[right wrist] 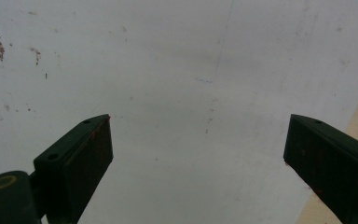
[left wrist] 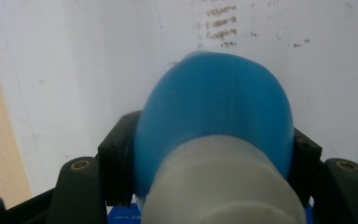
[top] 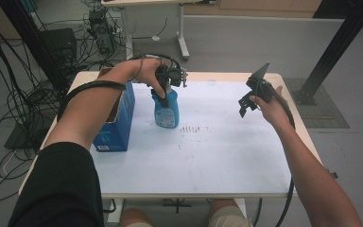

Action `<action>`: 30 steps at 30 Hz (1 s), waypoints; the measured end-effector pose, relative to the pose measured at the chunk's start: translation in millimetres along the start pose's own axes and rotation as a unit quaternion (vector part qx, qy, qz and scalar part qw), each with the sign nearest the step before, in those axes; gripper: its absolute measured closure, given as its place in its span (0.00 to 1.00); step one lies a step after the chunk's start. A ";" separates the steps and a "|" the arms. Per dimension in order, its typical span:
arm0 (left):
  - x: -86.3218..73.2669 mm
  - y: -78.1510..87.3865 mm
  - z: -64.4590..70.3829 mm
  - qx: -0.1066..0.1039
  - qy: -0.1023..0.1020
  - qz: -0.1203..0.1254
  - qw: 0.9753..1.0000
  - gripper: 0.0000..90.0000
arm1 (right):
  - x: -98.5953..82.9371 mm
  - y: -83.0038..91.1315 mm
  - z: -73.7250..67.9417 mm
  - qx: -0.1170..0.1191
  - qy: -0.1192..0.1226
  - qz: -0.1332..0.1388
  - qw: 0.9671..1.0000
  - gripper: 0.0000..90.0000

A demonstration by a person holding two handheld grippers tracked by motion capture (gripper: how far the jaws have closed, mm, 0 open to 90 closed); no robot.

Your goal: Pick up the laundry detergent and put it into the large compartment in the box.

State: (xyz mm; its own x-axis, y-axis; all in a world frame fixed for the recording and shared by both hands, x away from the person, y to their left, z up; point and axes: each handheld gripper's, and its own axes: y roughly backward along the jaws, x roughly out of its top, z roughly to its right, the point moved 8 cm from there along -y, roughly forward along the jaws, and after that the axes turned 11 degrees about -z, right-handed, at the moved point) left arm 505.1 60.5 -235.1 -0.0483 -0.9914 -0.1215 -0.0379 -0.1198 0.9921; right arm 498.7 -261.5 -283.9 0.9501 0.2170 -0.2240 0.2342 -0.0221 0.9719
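A white table with pale wooden edges stands on a grey floor, with tangled black cables at the left and a faint patch of brownish marks near the table's middle. The person's left forearm reaches forward from the lower left, wrist bent down, so the left gripper comes from above onto a blue bottle that stands upright on the table, just beside an open blue cardboard box. In the left gripper view the bottle is smooth, rounded, translucent blue plastic with a whitish ribbed cap at its top, and the black jaws press against its two sides just below the cap, holding it. The right forearm stretches up the right side of the table, the hand raised above the surface, well apart from the bottle. The right gripper is black and angular, with a grey three-cornered plate on top. In the right gripper view its flat, blocky matte pads stand wide apart with only bare tabletop between them, touching nothing.
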 end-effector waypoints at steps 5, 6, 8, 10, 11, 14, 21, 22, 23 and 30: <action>0.2 19.7 -0.8 -0.012 0.034 0.005 0.999 0.41 | -2.2 1.2 -0.7 0.001 0.002 0.003 1.000 0.09; 0.7 24.2 -0.9 -0.016 0.045 0.002 0.999 0.41 | -2.7 1.5 -0.7 0.000 0.003 0.004 1.000 0.09; 1.9 34.1 0.4 -0.018 0.057 -0.004 0.998 0.41 | -4.0 2.4 -0.8 0.001 0.001 0.003 1.000 0.09; 2.2 47.5 2.8 -0.017 0.072 -0.011 0.997 0.41 | -5.4 2.8 -0.5 0.001 0.002 0.005 1.000 0.09; 2.1 52.5 3.6 -0.017 0.078 -0.014 0.997 0.41 | -6.0 3.3 -0.2 0.002 0.002 0.004 1.000 0.09; 0.4 74.3 7.9 -0.017 0.101 -0.023 0.994 0.41 | -7.5 4.1 0.1 0.004 0.002 0.005 1.000 0.09; -11.1 133.3 19.5 -0.008 0.172 -0.028 0.985 0.41 | -12.4 7.6 -4.3 0.009 0.010 0.011 1.000 0.09; -13.6 141.2 21.6 -0.006 0.185 -0.027 0.982 0.41 | -13.5 8.1 -4.4 0.008 0.014 0.015 1.000 0.09; -15.6 149.4 23.4 -0.006 0.198 -0.030 0.980 0.41 | -14.2 8.8 -5.0 0.009 0.013 0.014 1.000 0.09; -33.1 192.9 37.2 -0.002 0.302 -0.037 0.953 0.41 | -19.8 13.2 -5.5 0.015 0.024 0.020 0.999 0.09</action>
State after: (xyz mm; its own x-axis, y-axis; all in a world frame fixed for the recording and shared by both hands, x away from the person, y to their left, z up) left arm 462.3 72.1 -40.9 0.5379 -0.8291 -0.1523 -0.0154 -0.1904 0.9816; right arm 481.8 -260.7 -266.2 0.9481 0.2611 -0.1815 0.2038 -0.0606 0.9771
